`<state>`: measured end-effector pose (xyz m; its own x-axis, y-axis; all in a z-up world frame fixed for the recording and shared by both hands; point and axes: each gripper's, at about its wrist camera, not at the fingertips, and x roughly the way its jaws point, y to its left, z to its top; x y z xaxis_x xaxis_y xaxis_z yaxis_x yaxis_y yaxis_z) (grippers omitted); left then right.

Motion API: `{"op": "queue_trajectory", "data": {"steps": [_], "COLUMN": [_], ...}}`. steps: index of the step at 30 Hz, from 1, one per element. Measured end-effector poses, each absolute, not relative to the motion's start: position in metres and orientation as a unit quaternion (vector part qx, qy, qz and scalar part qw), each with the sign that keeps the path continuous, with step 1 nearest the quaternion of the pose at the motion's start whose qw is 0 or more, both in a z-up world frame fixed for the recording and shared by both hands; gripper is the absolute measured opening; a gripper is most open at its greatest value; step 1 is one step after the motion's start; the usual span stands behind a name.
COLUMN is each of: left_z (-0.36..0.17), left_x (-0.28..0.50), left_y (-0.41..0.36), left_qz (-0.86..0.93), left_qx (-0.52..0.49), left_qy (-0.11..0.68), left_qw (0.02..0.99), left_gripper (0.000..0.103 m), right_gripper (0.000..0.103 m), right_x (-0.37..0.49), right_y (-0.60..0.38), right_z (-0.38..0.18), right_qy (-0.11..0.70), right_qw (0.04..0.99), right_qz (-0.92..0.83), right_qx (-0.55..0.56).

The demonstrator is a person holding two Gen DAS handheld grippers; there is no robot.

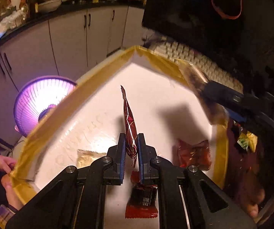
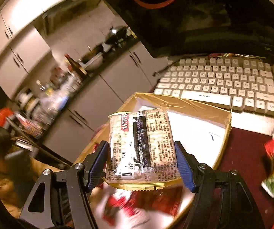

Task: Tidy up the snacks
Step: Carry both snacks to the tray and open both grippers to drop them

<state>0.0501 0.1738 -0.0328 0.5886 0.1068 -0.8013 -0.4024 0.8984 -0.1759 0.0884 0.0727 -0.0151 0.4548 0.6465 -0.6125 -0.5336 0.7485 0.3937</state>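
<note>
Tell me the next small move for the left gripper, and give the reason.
Probably open the left gripper and let its thin dark red foil packet drop. The packet hangs edge-on above the white floor of the tape-rimmed cardboard box, where other red wrapped snacks already lie, so it should land inside.

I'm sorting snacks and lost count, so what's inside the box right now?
Inside the box, three packets lie on its floor: a pale one, a crinkled red one and a dark red one. The left gripper covers part of the floor.
</note>
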Motion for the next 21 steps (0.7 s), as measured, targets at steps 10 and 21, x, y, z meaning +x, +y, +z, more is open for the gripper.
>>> {"op": "queue_trajectory", "data": {"steps": [10, 21], "left_z": [-0.036, -0.034], "left_x": [0.047, 0.038], "left_y": [0.18, 0.184], "left_qz": [0.155, 0.174], "left_qx": [-0.177, -0.206], "left_qy": [0.443, 0.429], "left_qw": [0.865, 0.862], "left_gripper": [0.009, 0.047], "right_gripper": [0.07, 0.075], "right_x": [0.098, 0.105], "right_y": [0.087, 0.077], "right_z": [-0.053, -0.048], "right_qy": [0.403, 0.405], "right_qw": [0.86, 0.833], "right_qz": [0.311, 0.365], "right_qx": [0.022, 0.096]}}
